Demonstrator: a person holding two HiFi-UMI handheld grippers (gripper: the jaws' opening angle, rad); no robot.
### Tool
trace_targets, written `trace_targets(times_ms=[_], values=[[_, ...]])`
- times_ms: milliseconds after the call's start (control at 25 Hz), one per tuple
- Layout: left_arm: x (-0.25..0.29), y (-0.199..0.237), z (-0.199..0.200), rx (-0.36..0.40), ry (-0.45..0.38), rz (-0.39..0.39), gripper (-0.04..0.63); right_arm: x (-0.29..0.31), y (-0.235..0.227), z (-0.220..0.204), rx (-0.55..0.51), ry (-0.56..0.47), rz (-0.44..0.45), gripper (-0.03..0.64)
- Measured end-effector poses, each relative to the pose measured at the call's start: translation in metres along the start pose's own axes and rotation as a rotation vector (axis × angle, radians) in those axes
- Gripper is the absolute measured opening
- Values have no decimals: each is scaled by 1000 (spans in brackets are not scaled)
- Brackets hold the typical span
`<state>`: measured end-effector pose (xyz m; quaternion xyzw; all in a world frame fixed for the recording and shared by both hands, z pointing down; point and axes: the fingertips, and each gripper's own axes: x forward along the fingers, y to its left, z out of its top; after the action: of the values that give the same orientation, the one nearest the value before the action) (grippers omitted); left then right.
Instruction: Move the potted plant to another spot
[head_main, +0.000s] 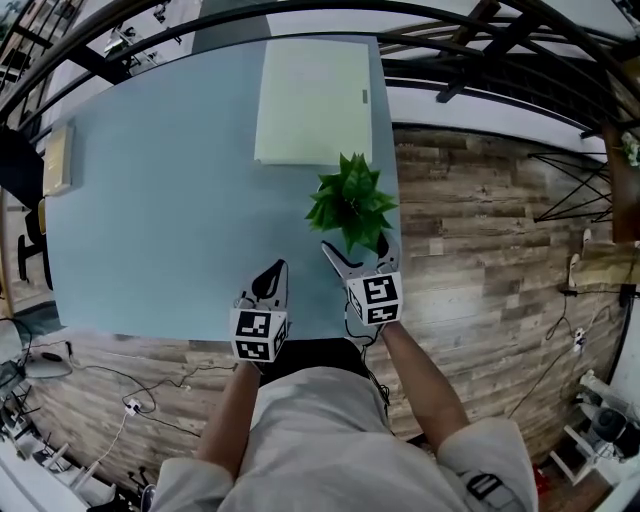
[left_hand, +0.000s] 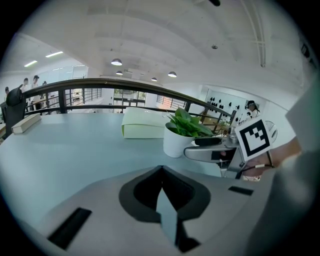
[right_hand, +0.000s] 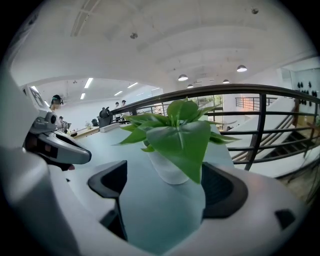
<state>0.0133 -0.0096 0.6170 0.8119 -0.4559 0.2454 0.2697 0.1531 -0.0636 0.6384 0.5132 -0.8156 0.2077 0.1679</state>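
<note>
The potted plant (head_main: 350, 203), green leaves in a small white pot (left_hand: 177, 143), stands near the right edge of the pale blue table (head_main: 160, 200). My right gripper (head_main: 357, 250) is open just in front of it. In the right gripper view the pot (right_hand: 167, 169) sits a little beyond the wide-apart jaws, and neither pad touches it. A leaf hangs over the right jaw. My left gripper (head_main: 271, 274) hovers over the table's near edge, to the left of the plant, shut with nothing in it (left_hand: 160, 172). The right gripper (left_hand: 206, 148) shows beside the pot in the left gripper view.
A pale green flat box (head_main: 313, 100) lies on the table behind the plant. A wooden block (head_main: 57, 160) sits at the far left edge. The table's right edge (head_main: 393, 215) runs close beside the pot, with wooden floor below. A dark railing (right_hand: 260, 125) stands beyond.
</note>
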Motion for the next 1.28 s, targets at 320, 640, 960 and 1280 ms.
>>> trace_targets(times_ms=[320, 640, 960, 1280], values=[[5, 4, -5, -13, 12, 13, 11, 22, -7, 0, -48, 16, -3, 493], [6, 1, -13, -14, 33, 9, 11, 44, -16, 14, -60, -38, -10, 525], [3, -6, -21, 9, 46, 3, 11, 50, -18, 21, -82, -63, -25, 525], [-1, -5, -24, -1, 57, 13, 11, 50, -21, 20, -102, -37, -13, 497]])
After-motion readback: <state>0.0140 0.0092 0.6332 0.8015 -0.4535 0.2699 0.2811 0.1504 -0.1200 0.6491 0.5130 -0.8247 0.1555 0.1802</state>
